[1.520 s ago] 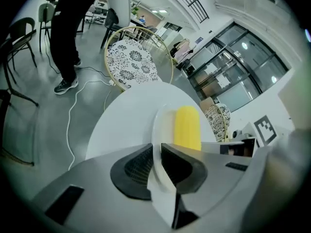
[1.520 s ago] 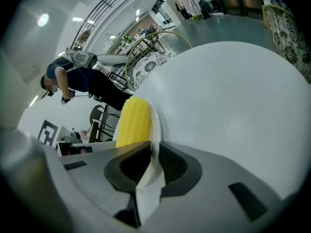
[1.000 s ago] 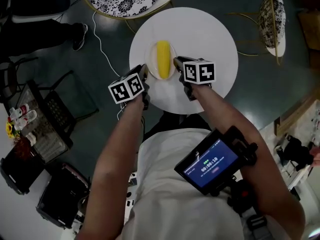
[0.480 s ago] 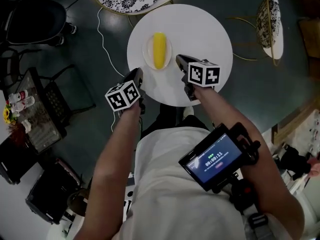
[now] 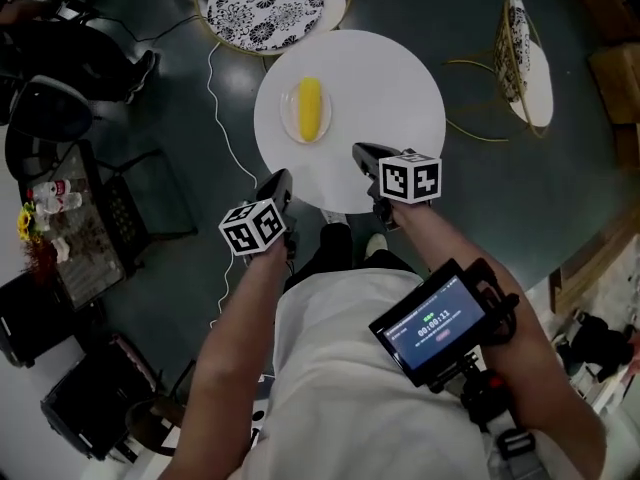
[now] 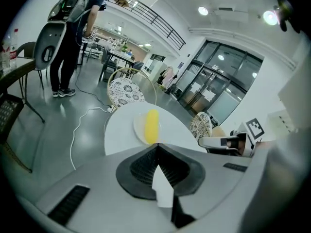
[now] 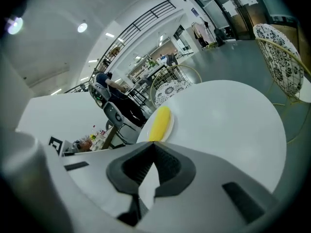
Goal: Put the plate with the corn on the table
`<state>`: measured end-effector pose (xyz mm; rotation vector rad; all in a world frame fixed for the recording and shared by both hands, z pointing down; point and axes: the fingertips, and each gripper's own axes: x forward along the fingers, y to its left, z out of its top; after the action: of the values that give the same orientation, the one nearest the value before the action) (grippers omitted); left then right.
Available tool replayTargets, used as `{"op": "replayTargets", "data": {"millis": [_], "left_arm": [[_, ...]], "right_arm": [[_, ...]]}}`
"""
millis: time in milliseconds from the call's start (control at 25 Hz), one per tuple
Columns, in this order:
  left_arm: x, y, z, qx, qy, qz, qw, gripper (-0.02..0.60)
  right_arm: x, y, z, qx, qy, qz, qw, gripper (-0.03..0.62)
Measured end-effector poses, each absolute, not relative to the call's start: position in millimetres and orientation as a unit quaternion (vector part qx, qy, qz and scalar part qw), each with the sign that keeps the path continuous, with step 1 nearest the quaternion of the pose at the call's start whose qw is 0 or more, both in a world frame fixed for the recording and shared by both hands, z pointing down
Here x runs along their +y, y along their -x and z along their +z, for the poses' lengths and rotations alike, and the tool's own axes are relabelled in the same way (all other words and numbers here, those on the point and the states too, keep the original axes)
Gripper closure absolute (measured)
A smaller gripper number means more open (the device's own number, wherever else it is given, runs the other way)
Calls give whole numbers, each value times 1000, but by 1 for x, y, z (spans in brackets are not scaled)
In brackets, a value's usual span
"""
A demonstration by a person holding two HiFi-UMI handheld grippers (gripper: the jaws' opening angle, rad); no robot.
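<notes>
A yellow corn cob (image 5: pixel 309 108) lies on a small white plate (image 5: pixel 292 116) on the left part of the round white table (image 5: pixel 380 88). My left gripper (image 5: pixel 283 177) is shut and empty, just off the table's near left edge. At the near edge, my right gripper (image 5: pixel 358 150) is also shut on nothing. Both are well short of the plate. In the left gripper view the corn (image 6: pixel 151 125) and plate (image 6: pixel 138 128) sit straight ahead of the closed jaws. In the right gripper view the corn (image 7: pixel 160 123) lies ahead and slightly left.
A chair with a patterned seat (image 5: pixel 265 6) stands beyond the table, and another (image 5: pixel 525 63) to its right. A white cable (image 5: pixel 222 118) runs over the dark floor at left. A black chair (image 5: pixel 130 208) and a shelf with bottles (image 5: pixel 50 203) are further left.
Both grippers flanked the plate a second ago and have drawn back toward the person's body. The plate with the corn stays on the table.
</notes>
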<state>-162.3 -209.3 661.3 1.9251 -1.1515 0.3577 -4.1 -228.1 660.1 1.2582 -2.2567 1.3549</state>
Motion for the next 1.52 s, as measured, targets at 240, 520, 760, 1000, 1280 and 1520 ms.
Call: {"op": "replayTargets", "data": {"millis": [240,520,760,1000,1280,1520], "left_arm": [[-165,148,629,-430,-792,104,420,574],[-124,137,595,-420,-804,75,414,574],[-96,117,571,-408,-824,75,386,574],[-74,106,551,-411,-832,63,367,574],[-51,99,529,-413,-847,72,327,574],[-19,83,517,-406,-858,75,307,574]], "right_arm": [[-183,1,638,-787,-409,448,116,588],[-150,1,604,-803,-400,430,103,586],[-130,-2,569,-825,-379,410,85,588],[-108,-11,542,-843,-363,390,73,587],[-82,-11,518,-861,-346,369,64,586],[-48,-19,511,-868,-334,361,61,588]]}}
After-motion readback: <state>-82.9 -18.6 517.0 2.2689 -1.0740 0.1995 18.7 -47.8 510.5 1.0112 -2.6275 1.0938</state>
